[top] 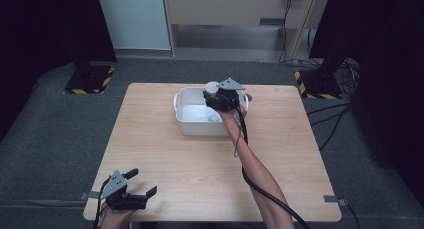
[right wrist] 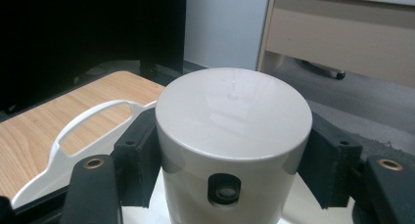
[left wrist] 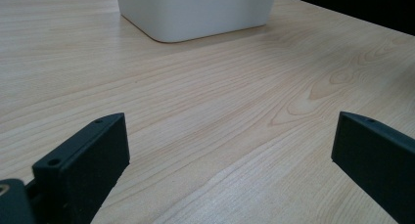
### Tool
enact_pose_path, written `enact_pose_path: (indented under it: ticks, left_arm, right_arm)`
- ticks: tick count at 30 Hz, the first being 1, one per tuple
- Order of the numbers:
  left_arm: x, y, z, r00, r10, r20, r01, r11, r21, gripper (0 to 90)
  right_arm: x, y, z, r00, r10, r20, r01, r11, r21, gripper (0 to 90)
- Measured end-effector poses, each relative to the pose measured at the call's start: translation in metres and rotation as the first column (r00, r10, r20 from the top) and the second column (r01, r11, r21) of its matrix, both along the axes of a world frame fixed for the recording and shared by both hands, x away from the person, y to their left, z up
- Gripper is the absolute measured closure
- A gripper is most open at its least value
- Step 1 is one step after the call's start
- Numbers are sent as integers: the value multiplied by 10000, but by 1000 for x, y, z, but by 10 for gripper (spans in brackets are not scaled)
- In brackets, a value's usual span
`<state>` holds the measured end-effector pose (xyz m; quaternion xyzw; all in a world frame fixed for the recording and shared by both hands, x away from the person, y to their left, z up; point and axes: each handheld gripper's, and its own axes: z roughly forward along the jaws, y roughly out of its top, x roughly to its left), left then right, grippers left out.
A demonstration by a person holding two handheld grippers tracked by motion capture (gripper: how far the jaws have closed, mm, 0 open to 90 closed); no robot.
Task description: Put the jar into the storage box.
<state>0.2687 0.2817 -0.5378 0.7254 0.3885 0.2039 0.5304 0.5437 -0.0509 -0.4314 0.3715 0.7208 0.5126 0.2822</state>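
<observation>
Right claw [right wrist: 234,150] pinches a white cylinder [right wrist: 234,121] over the white tub [top: 186,120] near the worktop's [top: 200,164] far edge; left claw [top: 141,184] rests spread at the near left corner.

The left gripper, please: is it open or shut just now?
Open. The left gripper has its black jaws standing far apart, with bare wooden table between them and nothing held.

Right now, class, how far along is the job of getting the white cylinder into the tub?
Done: the right gripper is shut on the white cylinder and holds it over the white tub, at its far right corner. In hand: the carry above the tub. Left: setting it inside and letting go. The left gripper waits open at the table's near edge.
</observation>
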Motion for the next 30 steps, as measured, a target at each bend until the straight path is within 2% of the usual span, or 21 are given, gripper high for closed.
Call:
enact_pose_path:
  ticks: [5, 19, 24, 30]
  left_arm:
    - [0, 0, 0, 10000, -5, -2, 5, 10000, 24, 0]
    - [0, 0, 0, 10000, -23, 27, 23, 10000, 40, 0]
    - [0, 0, 0, 10000, -23, 24, 22, 10000, 41, 0]
    - [0, 0, 0, 10000, -35, 34, 35, 10000, 46, 0]
  right_arm:
    - [1, -1, -5, 10000, -15, -29, 15, 10000, 35, 327]
    - [1, -3, -6, 10000, 31, -63, -31, 10000, 66, 322]
    - [-1, -5, -2, 9999, -47, 161, 46, 10000, 74, 224]
    - [-5, -12, 14, 9987, 121, 489, -135, 9995, 287, 116]
